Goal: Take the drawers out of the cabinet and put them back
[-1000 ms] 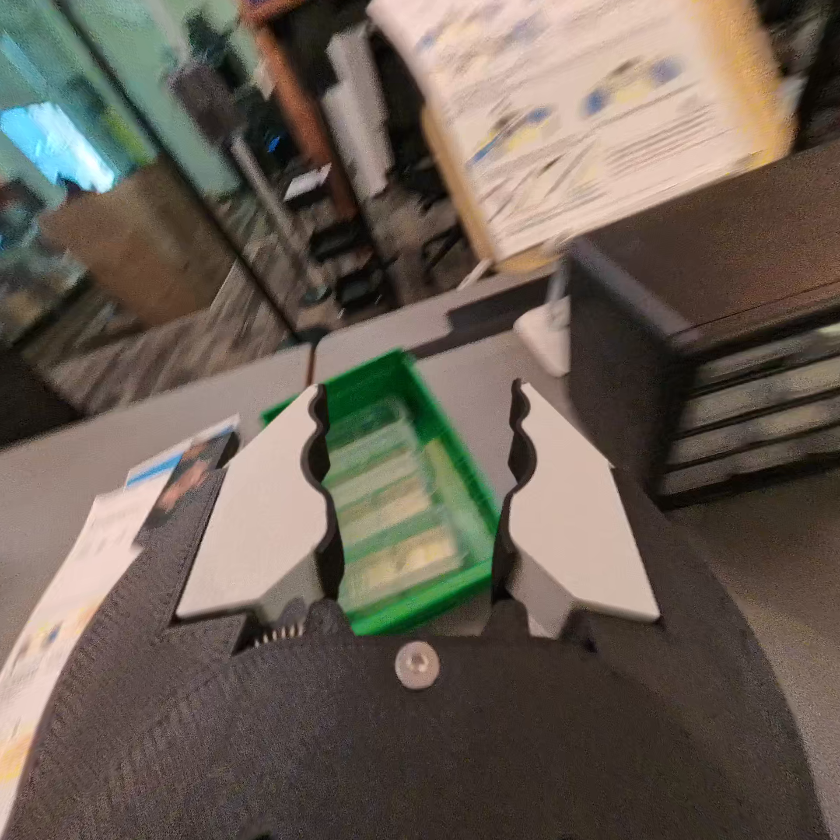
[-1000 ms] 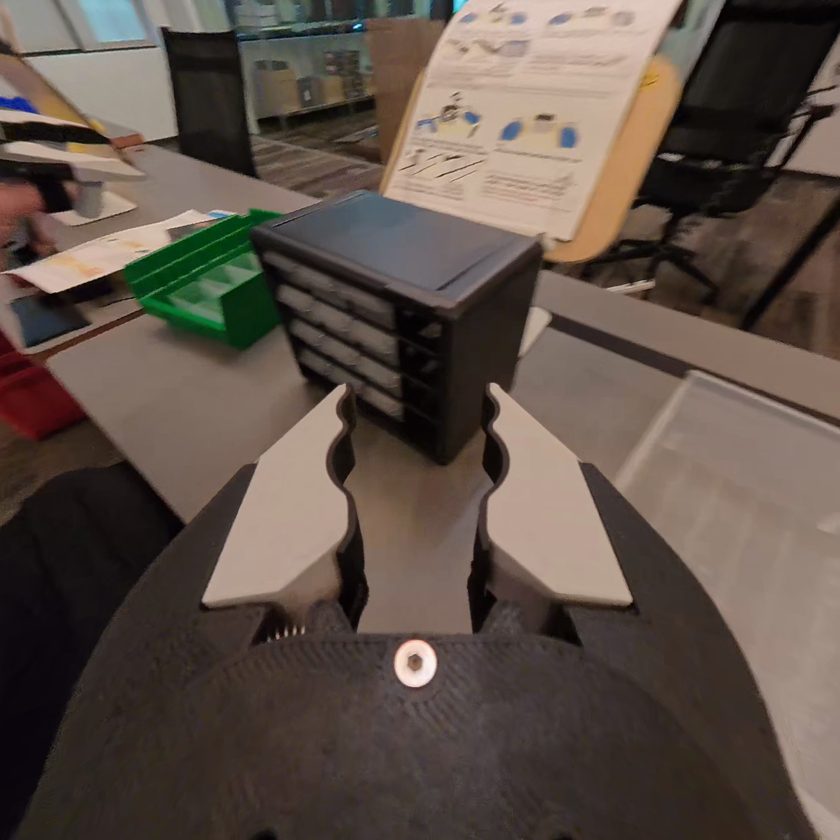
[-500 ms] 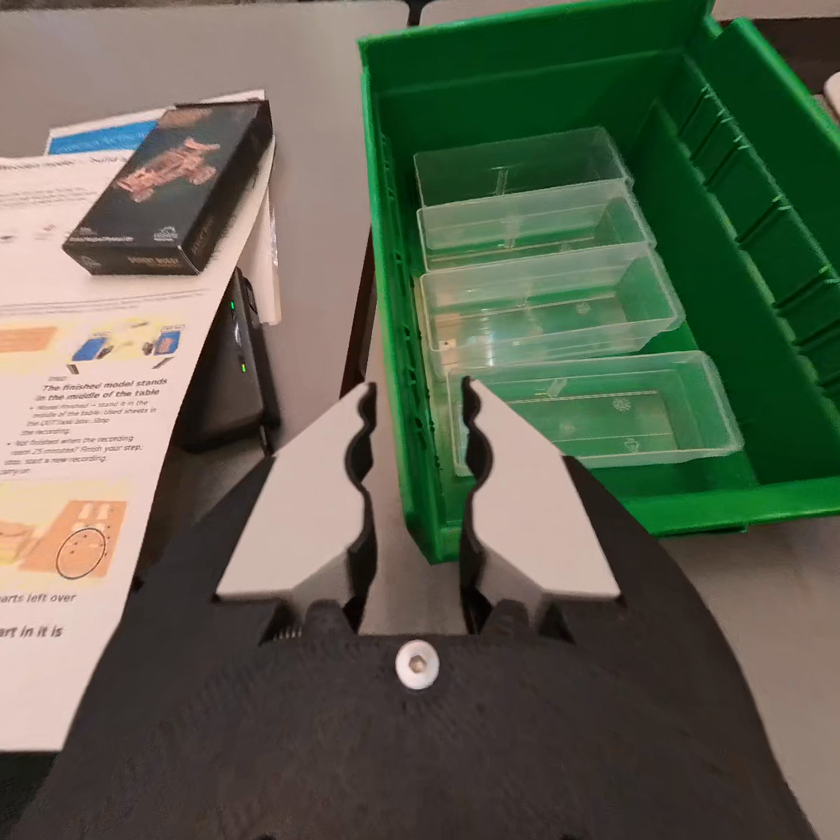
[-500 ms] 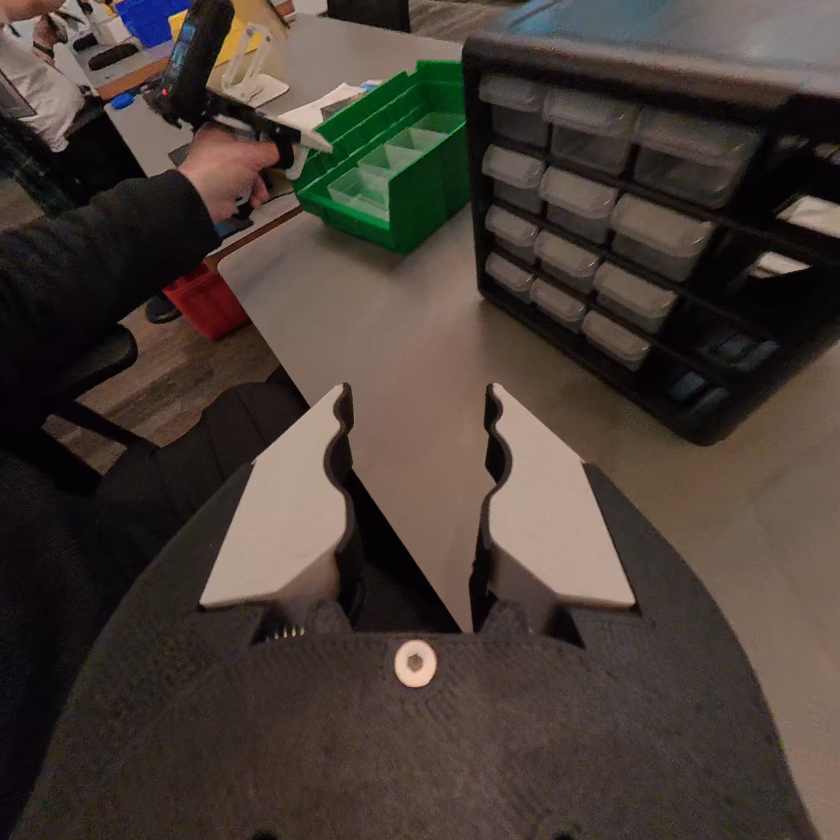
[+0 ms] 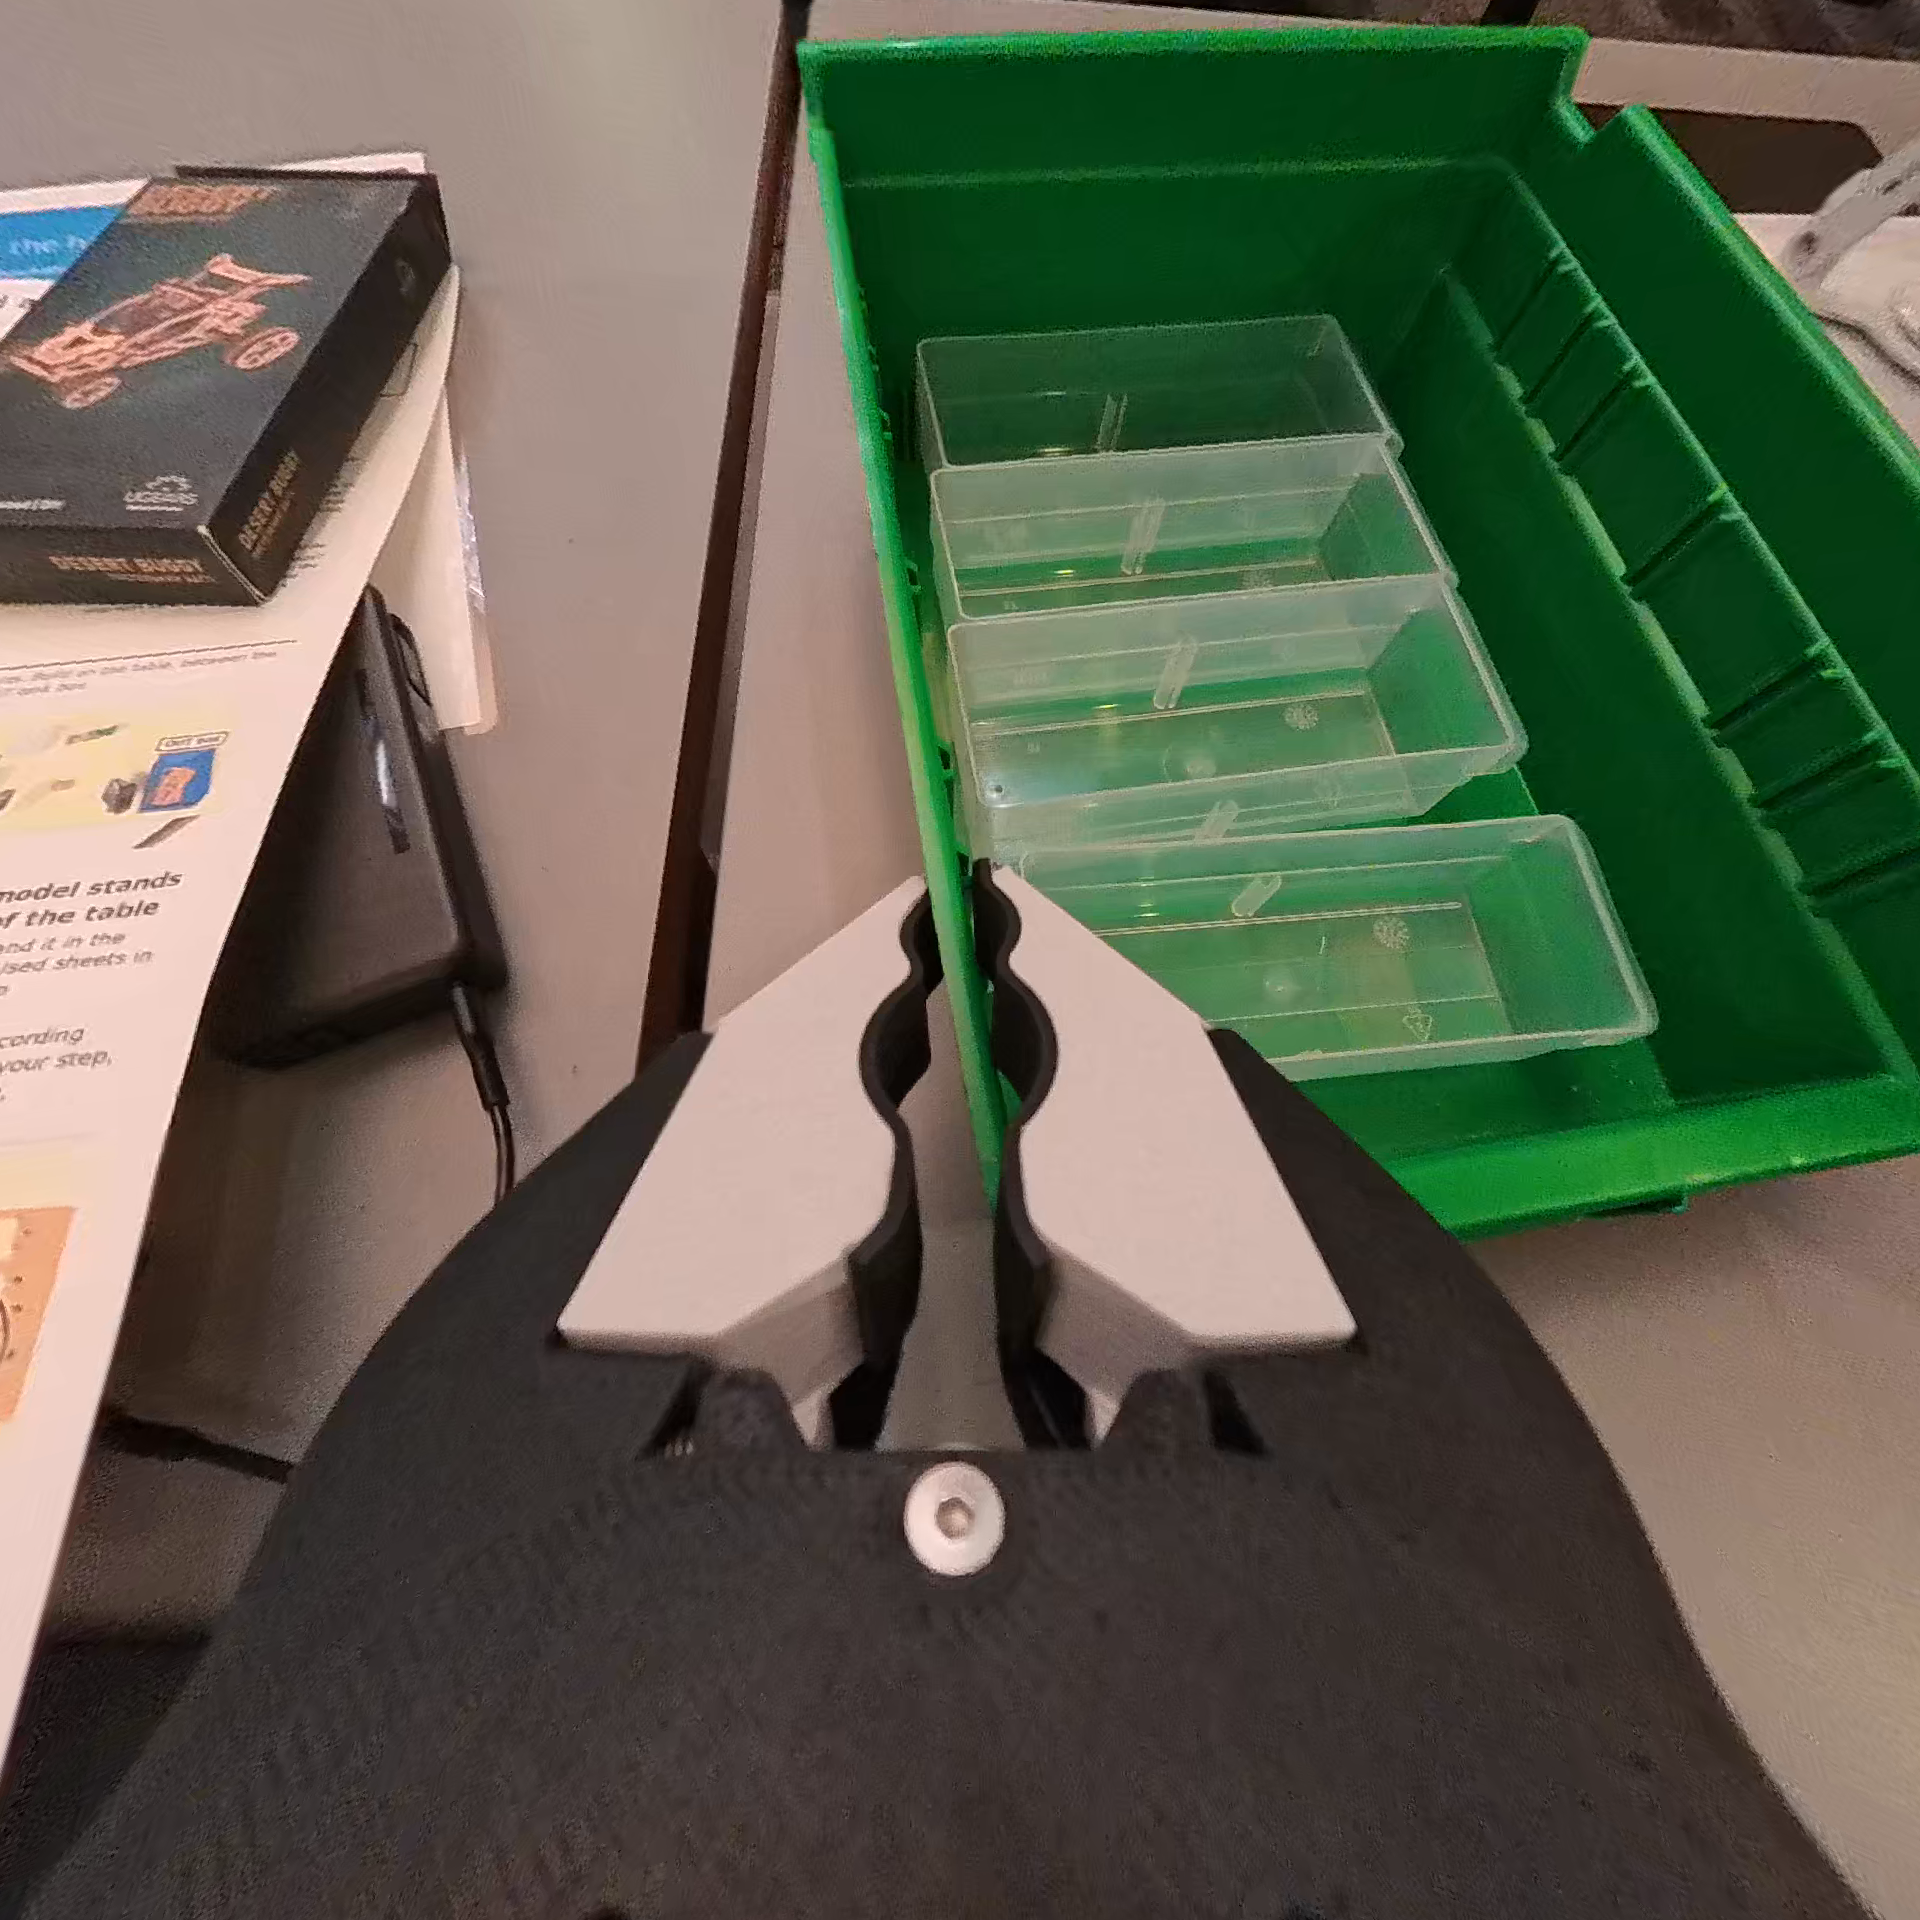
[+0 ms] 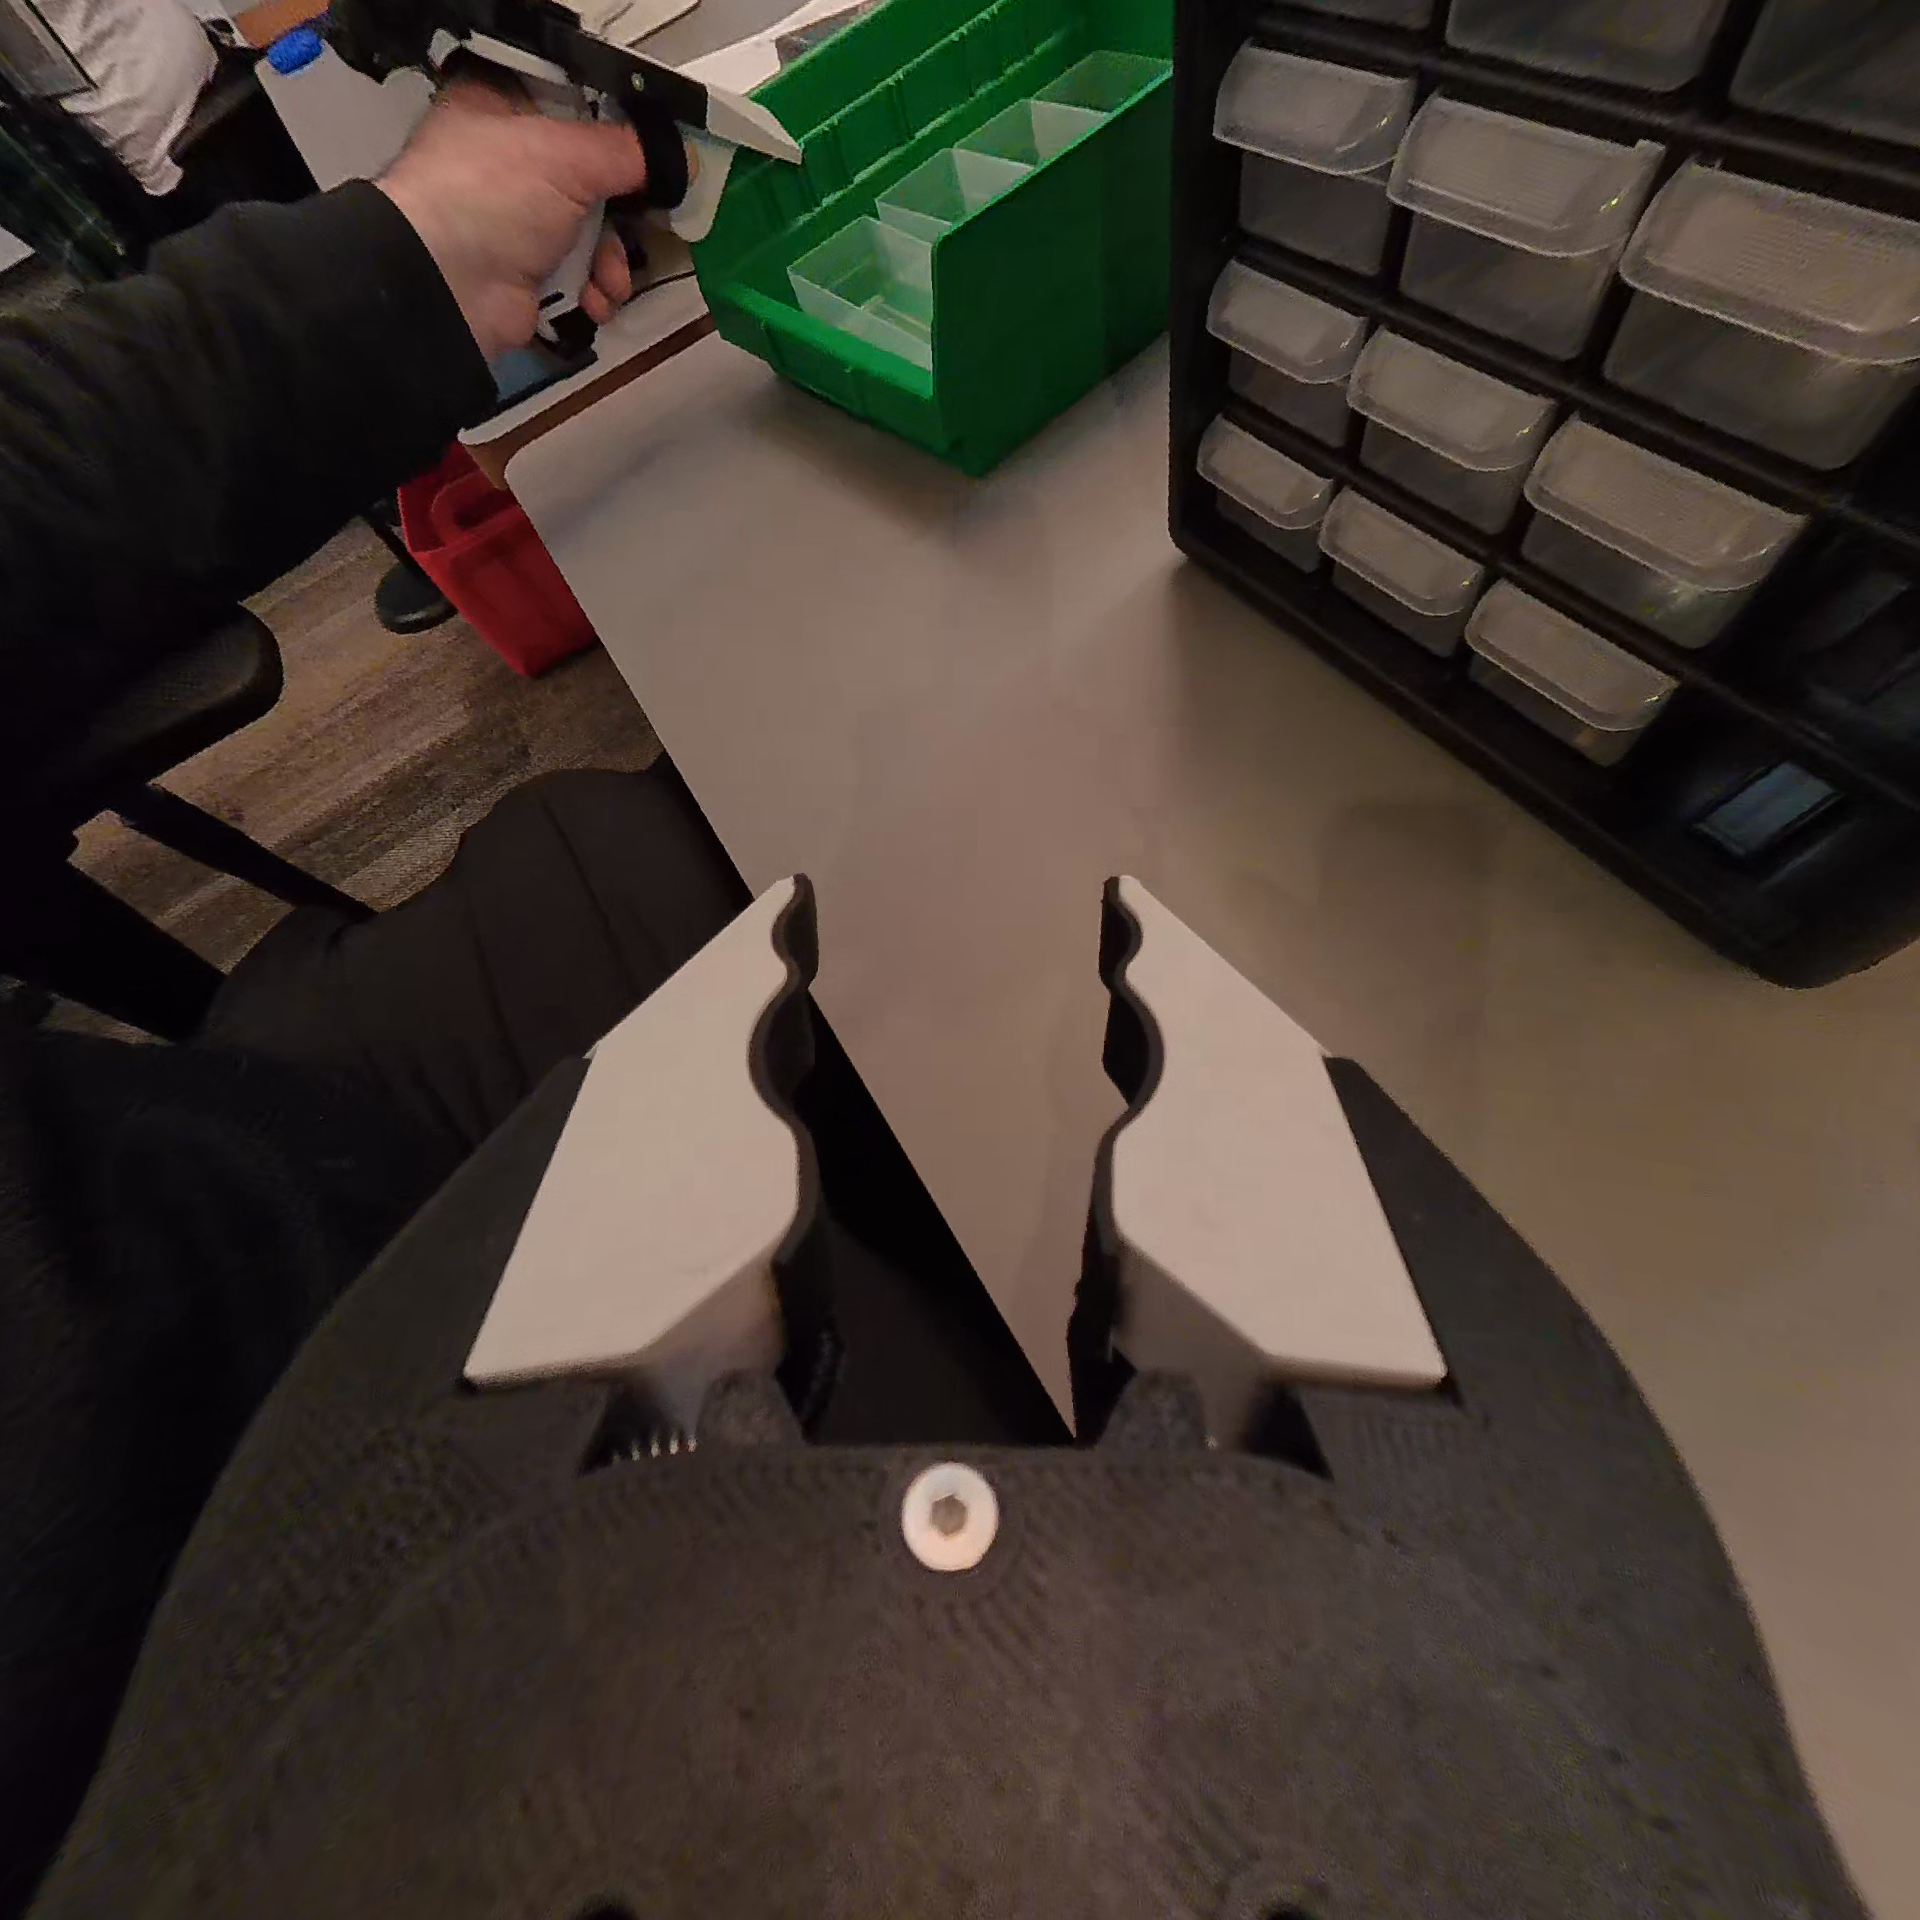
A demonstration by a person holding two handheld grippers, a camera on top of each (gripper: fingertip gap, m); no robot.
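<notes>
Drawers (image 5: 1236,717), four clear ones, lie in the green bin (image 5: 1714,582) near the table's (image 6: 1039,727) left edge; left gripper (image 5: 961,904) pinches its wall. Right gripper (image 6: 956,894) gapes empty beside the cabinet (image 6: 1558,416).

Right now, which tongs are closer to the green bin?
Left. The left tongs straddle the green bin at its side wall; the right tongs hang open over the table, well short.

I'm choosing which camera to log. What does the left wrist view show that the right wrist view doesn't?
Only the left wrist view: the left gripper pinching the green bin's wall, four clear drawers from above, a dark box on papers.
Only the right: the black cabinet, the open right gripper, a red container.
Both: bin, drawers, grey table.
</notes>
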